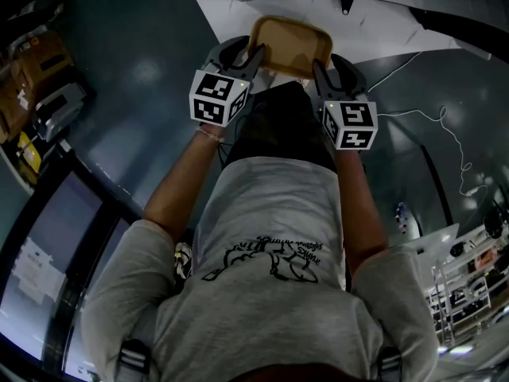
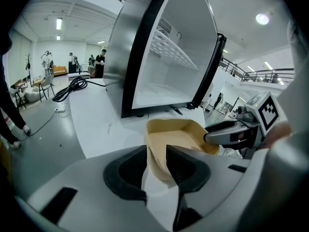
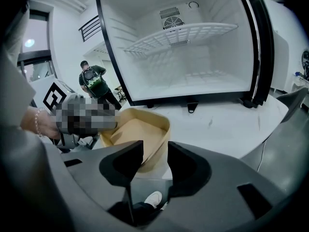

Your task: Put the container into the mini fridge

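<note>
A shallow tan container [image 1: 290, 44] hangs between my two grippers at the near edge of a white table [image 1: 231, 14]. My left gripper [image 1: 241, 54] clamps its left wall; in the left gripper view that wall [image 2: 159, 161] fills the gap of the left gripper [image 2: 155, 153]. On the opposite side my right gripper [image 1: 334, 70] holds the right wall, and the container [image 3: 137, 129] sits between the jaws of the right gripper [image 3: 155, 151]. The mini fridge [image 3: 193, 57] stands open and empty on the table just beyond the container, its cavity [image 2: 169, 71] facing me.
A white wire shelf [image 3: 183, 35] crosses the fridge's upper half. The open door [image 3: 263, 47] stands at the right. A black cable [image 2: 72, 88] lies coiled on the table's far left. People [image 2: 100, 62] stand in the background. A white cord [image 1: 429, 118] trails on the floor.
</note>
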The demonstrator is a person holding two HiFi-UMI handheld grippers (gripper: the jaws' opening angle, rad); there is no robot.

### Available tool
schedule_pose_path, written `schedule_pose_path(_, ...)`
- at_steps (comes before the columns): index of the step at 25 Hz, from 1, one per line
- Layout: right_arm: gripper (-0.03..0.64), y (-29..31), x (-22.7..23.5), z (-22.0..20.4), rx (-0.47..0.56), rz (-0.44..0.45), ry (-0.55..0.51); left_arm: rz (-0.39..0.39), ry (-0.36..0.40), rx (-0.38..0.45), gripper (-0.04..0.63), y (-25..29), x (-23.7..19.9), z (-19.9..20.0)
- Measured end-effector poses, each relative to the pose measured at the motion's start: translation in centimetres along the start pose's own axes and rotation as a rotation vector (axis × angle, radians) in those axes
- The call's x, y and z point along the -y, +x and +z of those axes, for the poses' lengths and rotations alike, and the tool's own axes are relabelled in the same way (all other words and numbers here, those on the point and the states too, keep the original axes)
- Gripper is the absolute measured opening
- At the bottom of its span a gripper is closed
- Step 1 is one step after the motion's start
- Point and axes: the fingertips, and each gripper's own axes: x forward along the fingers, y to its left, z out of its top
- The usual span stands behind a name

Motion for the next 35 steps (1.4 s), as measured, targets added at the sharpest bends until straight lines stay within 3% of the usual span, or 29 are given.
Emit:
schedule_pose_path(19,0.101,0.7,0.0,0.4,0.001,-0.031,-0.005,0.013,-0.012,0.008,0.089,0.2,-0.1,0.0)
schedule_pose_path(35,0.084,0.4,-0.4,1.9,0.011,-0.036,-0.003,0.046,-0.040,-0.003,0.069,-0.8,-0.4,0.7)
